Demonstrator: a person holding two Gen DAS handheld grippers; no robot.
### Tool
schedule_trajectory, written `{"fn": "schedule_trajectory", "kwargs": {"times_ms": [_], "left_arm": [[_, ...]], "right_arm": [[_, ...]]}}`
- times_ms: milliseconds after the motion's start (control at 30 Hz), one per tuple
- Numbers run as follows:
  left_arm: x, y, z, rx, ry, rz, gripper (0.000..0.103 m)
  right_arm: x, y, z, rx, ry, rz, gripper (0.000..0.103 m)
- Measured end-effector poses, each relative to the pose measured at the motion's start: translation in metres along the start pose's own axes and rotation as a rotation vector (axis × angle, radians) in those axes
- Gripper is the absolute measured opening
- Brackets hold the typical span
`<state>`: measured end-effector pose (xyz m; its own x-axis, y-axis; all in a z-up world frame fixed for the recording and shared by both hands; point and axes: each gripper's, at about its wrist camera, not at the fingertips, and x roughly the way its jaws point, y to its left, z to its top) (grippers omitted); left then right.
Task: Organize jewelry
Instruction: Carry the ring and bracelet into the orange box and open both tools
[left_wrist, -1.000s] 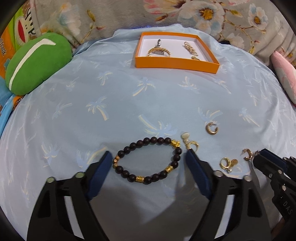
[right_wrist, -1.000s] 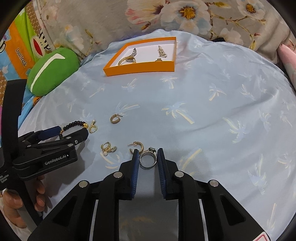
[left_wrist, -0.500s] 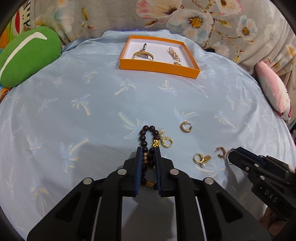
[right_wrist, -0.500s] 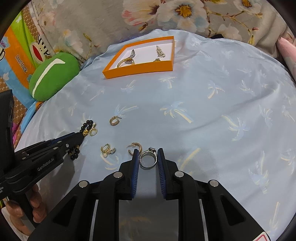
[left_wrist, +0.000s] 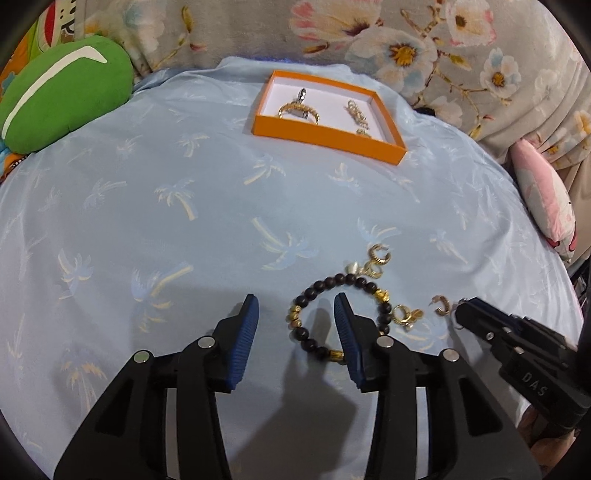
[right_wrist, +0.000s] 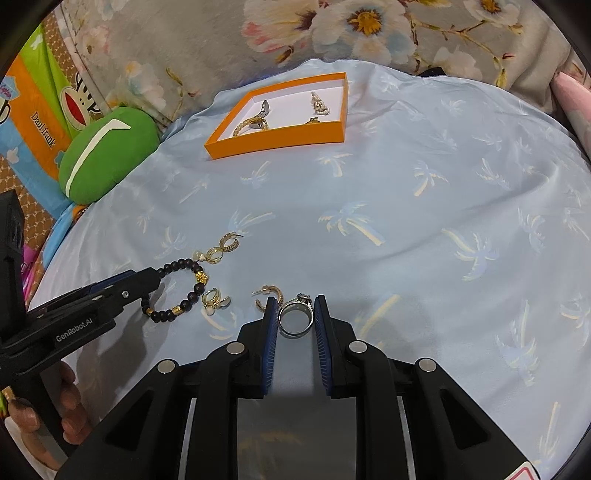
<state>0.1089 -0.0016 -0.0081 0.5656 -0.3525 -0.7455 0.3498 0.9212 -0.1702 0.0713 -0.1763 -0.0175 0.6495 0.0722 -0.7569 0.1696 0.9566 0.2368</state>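
A bracelet (left_wrist: 314, 291) of dark beads with gold spacers lies as a loop on the blue cloth. My left gripper (left_wrist: 295, 299) is over it with its jaws opening. Its right finger (left_wrist: 347, 332) covers the middle of the loop, and only the bracelet's left arc lies between the pads, untouched. In the right wrist view the left gripper (right_wrist: 147, 284) reaches in from the left onto the bracelet (right_wrist: 192, 291). My right gripper (right_wrist: 295, 300) is shut on a silver ring (right_wrist: 295, 323) with a stone, low over the cloth. The orange box (left_wrist: 325, 138) at the back holds a gold bangle and small pieces.
Several gold earrings lie loose: a hoop (right_wrist: 229, 242), a pearl one (right_wrist: 210, 254), a pair (right_wrist: 216, 299) and a half hoop (right_wrist: 269, 295) beside the ring. A green cushion (left_wrist: 62, 103) sits at the far left and a pink pillow (left_wrist: 546, 199) at the right.
The left gripper closed on the bracelet, bunching it, and has now opened; the bracelet has spread back into a loop, shifted right around the right finger. The right gripper kept still on the ring.
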Motion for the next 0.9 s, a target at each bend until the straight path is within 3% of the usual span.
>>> {"fn": "schedule_trajectory", "kwargs": {"times_ms": [100,200,233,467,900], "left_arm": [[0.001,-0.006,-0.001,0.034,-0.001,0.035,0.038],[0.003,-0.010,-0.002,0.058,0.003,0.041,0.008],[0.003,-0.011,-0.002,0.060,0.003,0.036,0.006],[-0.003,-0.018,-0.002,0.077,-0.012,0.002,0.004],[-0.055,-0.023,0.022,0.069,-0.100,-0.035,0.004]], "right_arm": [[0.000,0.000,0.000,-0.001,-0.001,0.000,0.018],[0.000,0.000,0.000,-0.001,0.000,-0.001,0.018],[0.000,0.000,0.000,-0.002,-0.001,-0.001,0.018],[-0.003,0.000,0.000,-0.004,-0.019,-0.009,0.018],[-0.034,0.002,0.019,-0.009,-0.086,0.006,0.018]]}}
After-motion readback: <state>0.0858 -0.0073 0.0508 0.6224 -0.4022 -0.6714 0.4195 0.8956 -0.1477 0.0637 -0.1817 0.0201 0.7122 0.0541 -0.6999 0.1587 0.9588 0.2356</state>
